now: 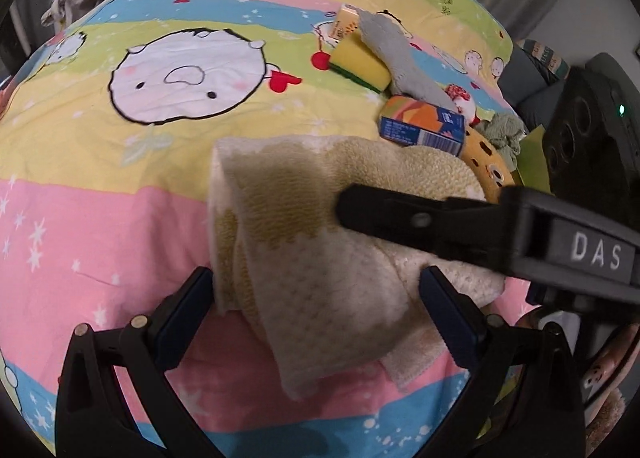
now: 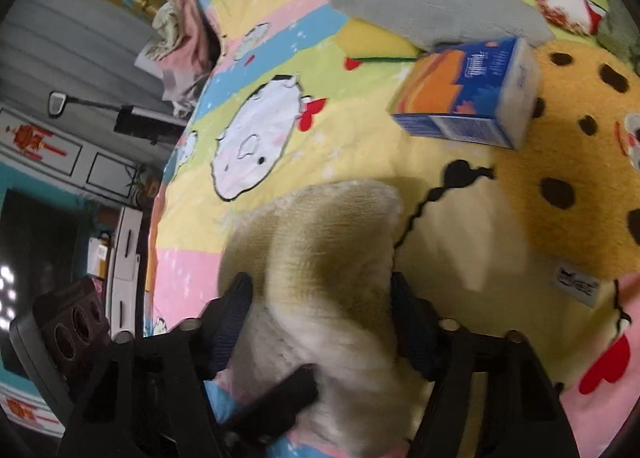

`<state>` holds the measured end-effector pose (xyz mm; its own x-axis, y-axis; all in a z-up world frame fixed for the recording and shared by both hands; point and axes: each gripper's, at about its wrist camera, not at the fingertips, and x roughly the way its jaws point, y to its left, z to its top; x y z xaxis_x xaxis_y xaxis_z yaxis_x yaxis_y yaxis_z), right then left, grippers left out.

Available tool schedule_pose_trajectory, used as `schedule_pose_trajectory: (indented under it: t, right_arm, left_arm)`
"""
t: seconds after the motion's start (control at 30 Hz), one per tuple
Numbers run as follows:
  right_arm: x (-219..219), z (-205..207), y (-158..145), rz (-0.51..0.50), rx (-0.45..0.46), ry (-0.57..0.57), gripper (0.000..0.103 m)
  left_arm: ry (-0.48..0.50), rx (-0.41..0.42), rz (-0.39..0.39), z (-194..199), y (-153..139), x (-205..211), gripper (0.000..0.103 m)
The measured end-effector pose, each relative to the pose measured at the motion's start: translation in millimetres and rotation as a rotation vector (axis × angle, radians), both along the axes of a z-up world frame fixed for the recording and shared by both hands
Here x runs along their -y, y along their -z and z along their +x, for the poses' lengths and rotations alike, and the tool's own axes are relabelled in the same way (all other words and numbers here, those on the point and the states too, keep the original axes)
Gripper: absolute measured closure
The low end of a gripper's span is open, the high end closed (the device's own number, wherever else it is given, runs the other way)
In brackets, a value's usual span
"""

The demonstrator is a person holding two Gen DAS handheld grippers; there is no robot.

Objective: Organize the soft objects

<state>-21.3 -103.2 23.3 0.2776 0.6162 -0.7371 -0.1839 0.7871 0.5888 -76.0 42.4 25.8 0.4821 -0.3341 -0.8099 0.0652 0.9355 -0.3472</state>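
Left wrist view. A cream towel [image 1: 320, 242] was found lying bunched and partly folded on the bed [image 1: 100, 225], over the pink stripe of the cartoon cover. The left claw [image 1: 316, 294] was set wide apart around the towel's near end, one finger at the left edge of the fold and one at the right; the pads were not seen to press, so the towel was judged bracketed rather than gripped, probably to square up the fold. The right claw [image 1: 344, 205] was laid across the towel from the right, likely to pin the cloth while it was arranged. Beyond, a sponge [image 1: 360, 65], a gray cloth [image 1: 400, 57] draped over it and a tissue pack [image 1: 420, 121] were left heaped together, apparently still to be sorted.

Right wrist view. The towel [image 2: 332, 258] was seen raised into a hump between the fingers of the right claw [image 2: 320, 298], which stood about half apart. The picture was blurred there; whether the pads pinched the cloth could not be told. A dark finger [image 2: 280, 398] of the left claw was seen low on the towel. A spotted plush [image 2: 580, 137] was lying to the right with the tissue pack [image 2: 468, 97] propped against it.
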Motion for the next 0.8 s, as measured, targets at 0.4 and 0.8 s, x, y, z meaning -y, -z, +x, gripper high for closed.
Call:
schedule_pose_trajectory:
  t: [0.4,0.8]
  right_arm:
    - [3.3,-13.9,-15.2,0.040,0.057,-0.007,0.067]
    - [62.9,-60.0,-114.0,-0.055,0.393,0.135,0.067]
  left_arm:
    - [0.037,0.112,-0.035,-10.9,-17.8,16.0,0.051]
    - [0.133,0.387,-0.016,-36.6,-90.8,66.9,0.055]
